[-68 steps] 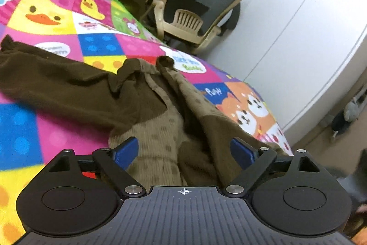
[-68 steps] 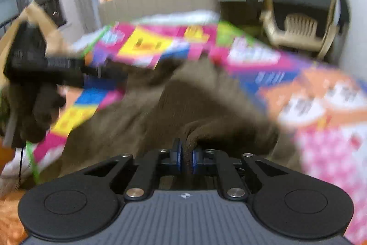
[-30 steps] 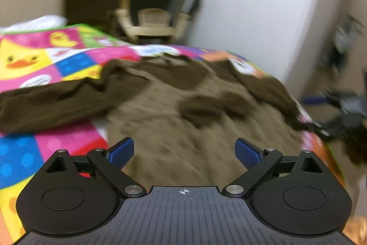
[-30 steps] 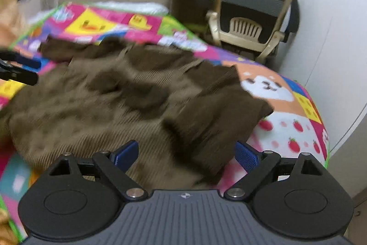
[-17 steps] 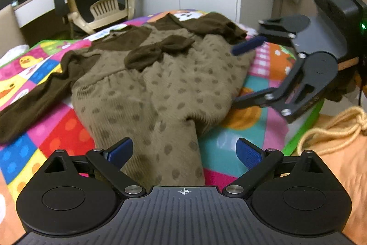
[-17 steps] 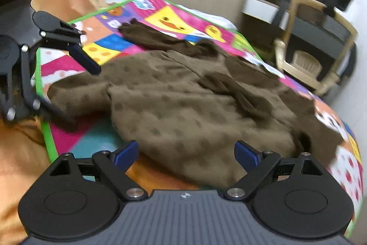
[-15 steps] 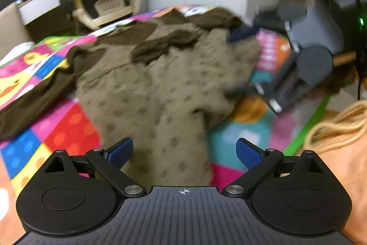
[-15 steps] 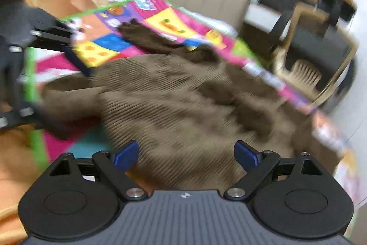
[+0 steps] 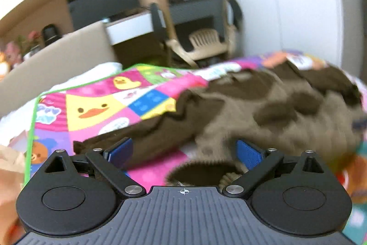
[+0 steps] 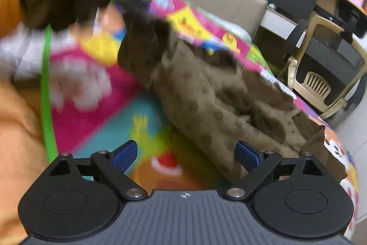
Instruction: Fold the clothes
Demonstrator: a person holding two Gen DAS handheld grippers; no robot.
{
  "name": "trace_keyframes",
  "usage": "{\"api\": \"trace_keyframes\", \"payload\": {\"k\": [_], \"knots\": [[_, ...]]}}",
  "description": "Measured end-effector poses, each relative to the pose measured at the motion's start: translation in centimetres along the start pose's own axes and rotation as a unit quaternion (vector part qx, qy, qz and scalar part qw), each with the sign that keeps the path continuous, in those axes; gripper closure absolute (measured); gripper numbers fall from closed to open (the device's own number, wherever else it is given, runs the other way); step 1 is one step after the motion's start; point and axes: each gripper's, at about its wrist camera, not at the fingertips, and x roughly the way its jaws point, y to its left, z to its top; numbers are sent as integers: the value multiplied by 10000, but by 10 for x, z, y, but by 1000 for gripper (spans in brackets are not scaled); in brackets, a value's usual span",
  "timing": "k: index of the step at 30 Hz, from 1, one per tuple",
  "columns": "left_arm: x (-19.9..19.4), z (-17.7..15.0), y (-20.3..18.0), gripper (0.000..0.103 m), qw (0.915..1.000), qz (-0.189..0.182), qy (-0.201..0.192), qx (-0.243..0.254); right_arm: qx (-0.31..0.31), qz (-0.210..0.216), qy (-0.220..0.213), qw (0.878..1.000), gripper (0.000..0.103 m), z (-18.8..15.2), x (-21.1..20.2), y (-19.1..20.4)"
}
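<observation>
Across the bed, a bright patchwork play mat [image 9: 96,107] is spread, and on it the brown dotted garment [image 9: 286,125] is laid out, with its dark sleeve [image 9: 146,130] trailed toward the near left edge. From the right wrist view the same garment [image 10: 206,102] is seen bunched in a long ridge, running away from the camera toward the chair [image 10: 321,75] behind the bed. Nothing looks folded yet, so the step in hand is judged to be the reach-in for the first grasp.

Next, a clean pinch on an edge would be called for: the sleeve or the near cuff on the left side, the lower hem on the right, so that the cloth can be lifted and carried over.

Left hand-held gripper [image 9: 183,150]: its jaws are spread wide, the sleeve and a dark cuff opening [image 9: 201,173] are seen between the blue pads, nothing is clamped. Right hand-held gripper [image 10: 187,150]: equally wide apart, nothing is held, the garment's edge lies just beside its right pad. Heavy blur is noted.
</observation>
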Motion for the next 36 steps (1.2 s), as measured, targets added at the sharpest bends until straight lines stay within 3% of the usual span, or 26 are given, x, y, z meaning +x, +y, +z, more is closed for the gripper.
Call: {"api": "trace_keyframes", "payload": {"k": [2,4,8,10,13,16,19,24,30,33,35,36], "knots": [[-3,1,4,4,9998,-122,17,-126,113,-497,-14,9987,10,4,11,-18],[-10,-3,3,4,9996,-268,31,-125,617,-1106,-184,9918,10,14,17,-54],[-28,-13,-8,3,9892,-1461,94,-44,1971,-2196,-846,9517,10,37,-3,-131],[-32,-19,-21,2,9778,-2079,229,114,2164,-2313,-1012,9431,10,40,-12,-149],[-27,-32,-45,2,9634,-2607,512,365,2041,-2154,-1037,9493,9,32,-23,-151],[-10,-46,-70,2,9667,-2352,780,647,1704,-2174,-820,9576,9,12,-29,-139],[2,-51,-90,2,9747,-1846,732,1029,1827,-2037,-605,9599,7,-5,-32,-127],[9,-40,-85,2,9889,-324,7,1447,1529,-1522,-292,9760,3,-14,-24,-85],[9,-10,-29,1,9852,1190,-556,1101,636,-1155,-107,9912,3,-8,-1,-35],[2,-3,-9,2,9902,1093,-528,688,280,-1438,-147,9891,3,2,3,-46],[-9,-5,-7,2,9957,656,-447,487,835,-1744,-409,9803,3,16,-8,-79],[-15,-7,-8,2,9984,216,-392,357,1162,-1883,-548,9737,3,23,-15,-97]]}}
